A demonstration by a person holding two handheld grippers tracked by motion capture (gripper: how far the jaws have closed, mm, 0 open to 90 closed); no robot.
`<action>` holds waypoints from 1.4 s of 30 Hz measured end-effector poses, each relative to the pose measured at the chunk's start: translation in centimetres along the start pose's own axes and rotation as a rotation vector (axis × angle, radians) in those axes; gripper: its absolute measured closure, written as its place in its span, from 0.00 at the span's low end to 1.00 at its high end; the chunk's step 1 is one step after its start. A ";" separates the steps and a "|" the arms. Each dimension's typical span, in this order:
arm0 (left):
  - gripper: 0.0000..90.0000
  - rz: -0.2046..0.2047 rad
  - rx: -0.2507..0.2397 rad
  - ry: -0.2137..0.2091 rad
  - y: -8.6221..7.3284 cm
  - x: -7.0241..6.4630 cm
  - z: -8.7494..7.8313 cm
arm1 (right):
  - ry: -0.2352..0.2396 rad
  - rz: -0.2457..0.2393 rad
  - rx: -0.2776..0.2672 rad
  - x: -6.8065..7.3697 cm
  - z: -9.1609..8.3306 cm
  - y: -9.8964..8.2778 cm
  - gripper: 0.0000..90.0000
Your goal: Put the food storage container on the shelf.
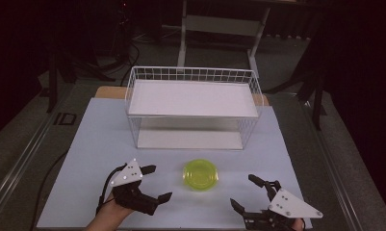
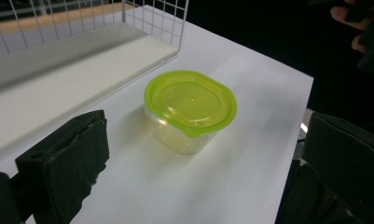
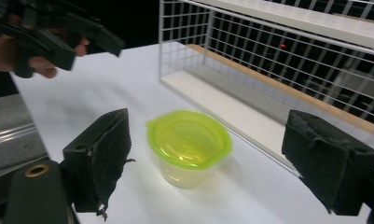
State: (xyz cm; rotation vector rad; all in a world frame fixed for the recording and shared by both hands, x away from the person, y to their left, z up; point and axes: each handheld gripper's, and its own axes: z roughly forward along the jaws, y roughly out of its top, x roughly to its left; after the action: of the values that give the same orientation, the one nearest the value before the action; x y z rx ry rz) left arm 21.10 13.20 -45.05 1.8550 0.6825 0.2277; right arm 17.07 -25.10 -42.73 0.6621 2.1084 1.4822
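Here, a small clear tub (image 1: 200, 174) with a green lid (image 2: 190, 98) is being left standing on the white table (image 1: 94, 144), between the two grippers and touched by neither. The left gripper (image 1: 156, 183) is being held with its jaws spread wide, nothing between them, the tub lying just ahead and to its right. The right gripper (image 1: 243, 192) is likewise being held wide and empty, the tub ahead to its left. Beyond the tub, a white wire rack (image 1: 193, 108) is standing.
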 end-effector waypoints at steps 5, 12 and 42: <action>0.01 0.049 -0.006 -0.052 1.4 -0.7 0.4 | 0.025 0.000 0.010 -0.2 0.5 0.9 0.17; 0.01 0.027 -0.032 -0.086 2.6 -0.6 1.3 | -0.005 0.055 0.023 -2.2 1.9 1.8 0.16; 0.03 -0.180 0.065 -0.052 3.2 3.5 7.5 | 0.024 0.284 0.229 -6.0 10.6 0.6 0.24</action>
State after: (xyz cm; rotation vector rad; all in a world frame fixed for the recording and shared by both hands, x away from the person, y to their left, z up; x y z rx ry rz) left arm 28.56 8.42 -45.67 1.8414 0.8236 0.0406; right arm 28.43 -21.09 -44.77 1.0720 2.2986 1.4051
